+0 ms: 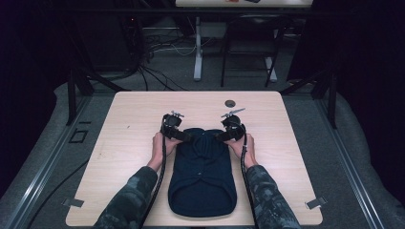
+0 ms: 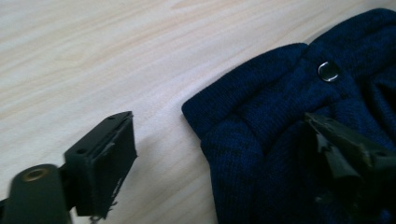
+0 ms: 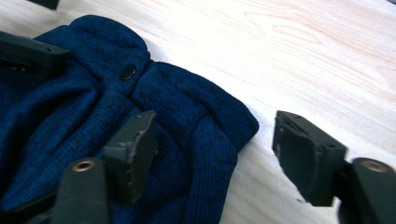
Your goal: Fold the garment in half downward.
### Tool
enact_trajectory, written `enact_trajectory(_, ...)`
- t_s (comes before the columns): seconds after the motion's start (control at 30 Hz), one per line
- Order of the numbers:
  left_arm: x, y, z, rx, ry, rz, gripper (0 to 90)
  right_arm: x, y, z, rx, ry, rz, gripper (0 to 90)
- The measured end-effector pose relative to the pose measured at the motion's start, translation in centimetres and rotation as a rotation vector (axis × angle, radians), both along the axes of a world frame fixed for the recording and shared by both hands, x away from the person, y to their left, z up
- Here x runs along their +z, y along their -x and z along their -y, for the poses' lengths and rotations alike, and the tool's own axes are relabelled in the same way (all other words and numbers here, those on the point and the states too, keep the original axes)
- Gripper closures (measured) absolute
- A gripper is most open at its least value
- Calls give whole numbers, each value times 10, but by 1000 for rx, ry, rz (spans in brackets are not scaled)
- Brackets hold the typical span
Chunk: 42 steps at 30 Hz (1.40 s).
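Dark blue knit garment lying flat on the worktop, long axis running straight away from the person: hem at the near edge, collar end at the far end, right between the two claws. Looks like a small sweater or vest with a snap button near each top corner.

Left claw sitting at the far-left corner, right claw at the far-right corner, pointing in toward each other across the bunched collar. Pretty much mirror images, so neither hand really nearer; each has its own corner.

Left gripper view: jaws wide apart, one over bare wood, the other over the knit, with the shoulder corner lying between them and a bit ahead. Same story in the right gripper view: right claw spread open, one jaw on top of the fabric, the other out over the wood, rounded corner edge straddled in the gap. Nothing clamped yet on either side.

Guessing the next bit hinges on that straddle: fabric edge already inside both gaps, so just a small push inward and down before closing, then probably a lift or fold toward the hem along that long axis. Biggest risk: pinching a single layer and leaving the back panel behind.
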State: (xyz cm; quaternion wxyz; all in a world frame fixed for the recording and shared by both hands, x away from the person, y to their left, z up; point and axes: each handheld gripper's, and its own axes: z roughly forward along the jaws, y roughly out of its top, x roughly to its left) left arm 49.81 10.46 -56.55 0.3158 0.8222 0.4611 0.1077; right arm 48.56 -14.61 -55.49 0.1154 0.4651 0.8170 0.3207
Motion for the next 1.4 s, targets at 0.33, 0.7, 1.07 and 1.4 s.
enact_trajectory(0.33,-2,1,4,-54,12,-14,337,-9,-3,-7,17,20,-30,521)
enact_trajectory(0.7,-3,4,5,-77,37,-8,522,-11,0,-10,44,29,-21,669)
enact_trajectory(1.07,2,15,9,-109,-6,68,730,-5,9,-12,36,39,42,761)
enact_trajectory(1.4,18,29,7,-128,12,159,752,17,27,-12,72,77,143,773)
